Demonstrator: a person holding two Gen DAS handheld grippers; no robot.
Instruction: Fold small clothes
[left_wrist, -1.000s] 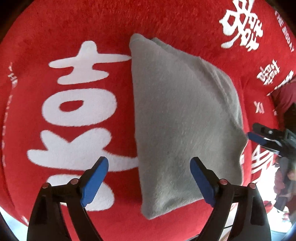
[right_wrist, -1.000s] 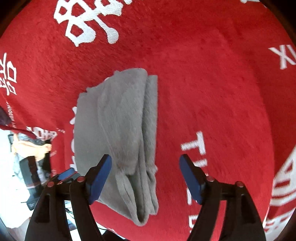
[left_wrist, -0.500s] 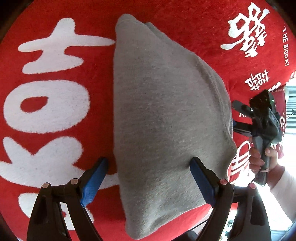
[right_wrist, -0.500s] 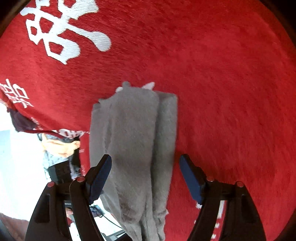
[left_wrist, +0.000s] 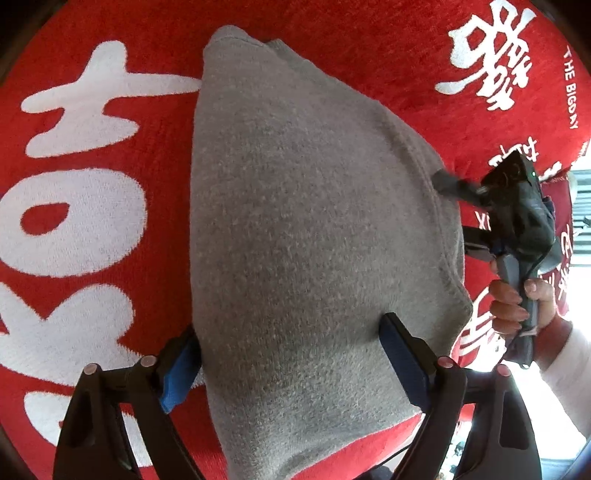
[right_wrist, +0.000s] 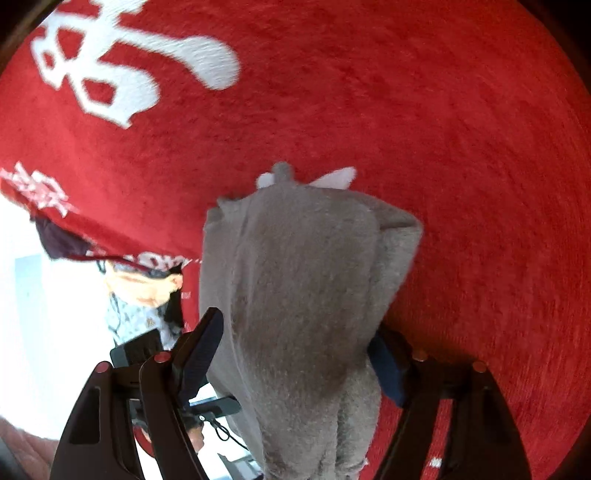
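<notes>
Presently the left gripper stands with fingers wide, straddling the near end of the folded grey garment, which lies on the red cloth, long axis running near to far. The right gripper (equally near) straddles its right end, fingers wide.

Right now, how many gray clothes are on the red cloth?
1. A single folded gray garment lies on the red cloth, between the open fingers of the left gripper and of the right gripper. Its folds might hide something underneath.
</notes>
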